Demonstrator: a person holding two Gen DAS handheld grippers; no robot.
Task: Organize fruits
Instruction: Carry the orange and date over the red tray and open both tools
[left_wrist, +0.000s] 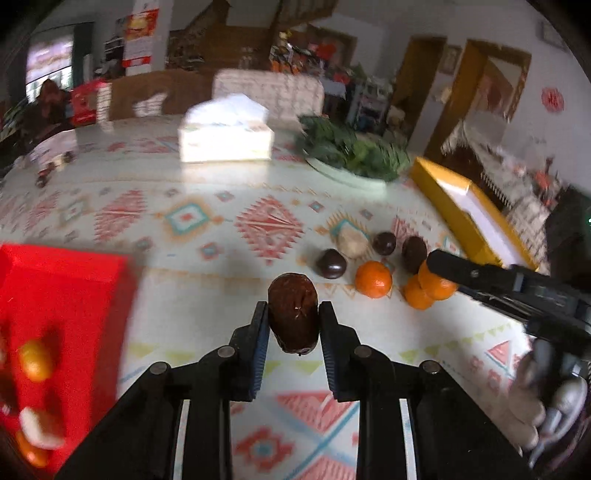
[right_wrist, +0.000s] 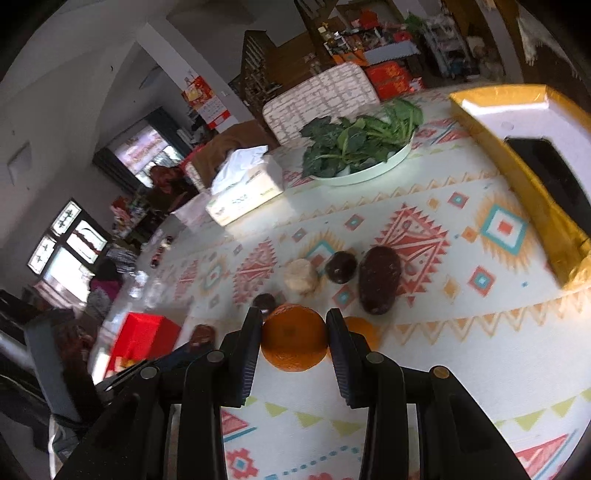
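On patterned table (left_wrist: 207, 229): left gripper (left_wrist: 293, 325) clamps brown fruit (left_wrist: 293, 314), right gripper (right_wrist: 293, 338) clamps orange (right_wrist: 294, 338). Red box (left_wrist: 62, 280) holds few fruits; several remain loose.

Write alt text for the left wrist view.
The left claw grips a dark brown oblong fruit above a patterned tablecloth. A red box sits left; oranges and dark fruits lie ahead.
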